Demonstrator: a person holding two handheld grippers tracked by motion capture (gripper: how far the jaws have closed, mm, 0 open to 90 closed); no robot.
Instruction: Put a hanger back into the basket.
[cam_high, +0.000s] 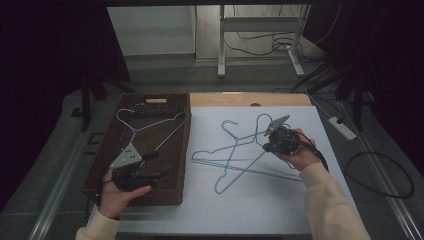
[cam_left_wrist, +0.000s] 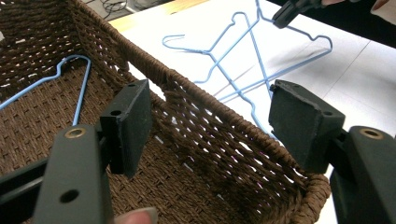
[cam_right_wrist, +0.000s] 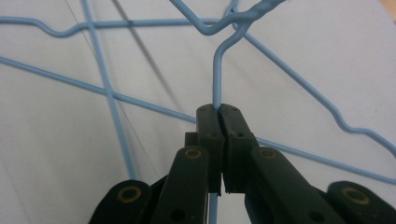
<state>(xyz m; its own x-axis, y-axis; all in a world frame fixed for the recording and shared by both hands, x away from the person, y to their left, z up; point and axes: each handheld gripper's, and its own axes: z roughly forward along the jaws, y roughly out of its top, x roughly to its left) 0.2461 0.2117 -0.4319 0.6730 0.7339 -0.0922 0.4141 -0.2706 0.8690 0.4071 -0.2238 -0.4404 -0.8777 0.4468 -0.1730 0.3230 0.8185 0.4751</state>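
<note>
Hangers, blue wire, are being moved from the white table top (cam_high: 300, 200) into the brown woven basket (cam_high: 175, 150) at the left; that is the work judged to be in hand.

Done so far: one hanger in the basket (cam_high: 150, 125) is seen lying flat on the woven floor, its hook toward the far wall. In the left gripper view a stretch of it (cam_left_wrist: 81, 88) shows beyond the basket wall (cam_left_wrist: 210, 126).

Left to do: two hangers are seen outside the basket, crossed over one another just right of it. One is the held hanger (cam_high: 260, 125), gripped on its hook wire by the right gripper (cam_high: 267, 134); in the right gripper view the jaws are clenched on the thin upright wire (cam_right_wrist: 217, 79) just below the twisted neck. Whether the far end of it is clear of the table cannot be told. The other hanger (cam_high: 225, 165) lies flat on the table, untouched, its long bar crossing beneath.

Left gripper (cam_high: 150, 172): held over the near part of the basket, jaws spread wide with nothing between them; the pads (cam_left_wrist: 130, 121) are seen on either side of the basket's near wall without touching it.

Judgement: roughly a third of the job is finished. The second hanger is grasped but not yet carried over the basket rim; the third remains to be picked up. Snagging is likely, since the two wires are interlaced where they cross.
</note>
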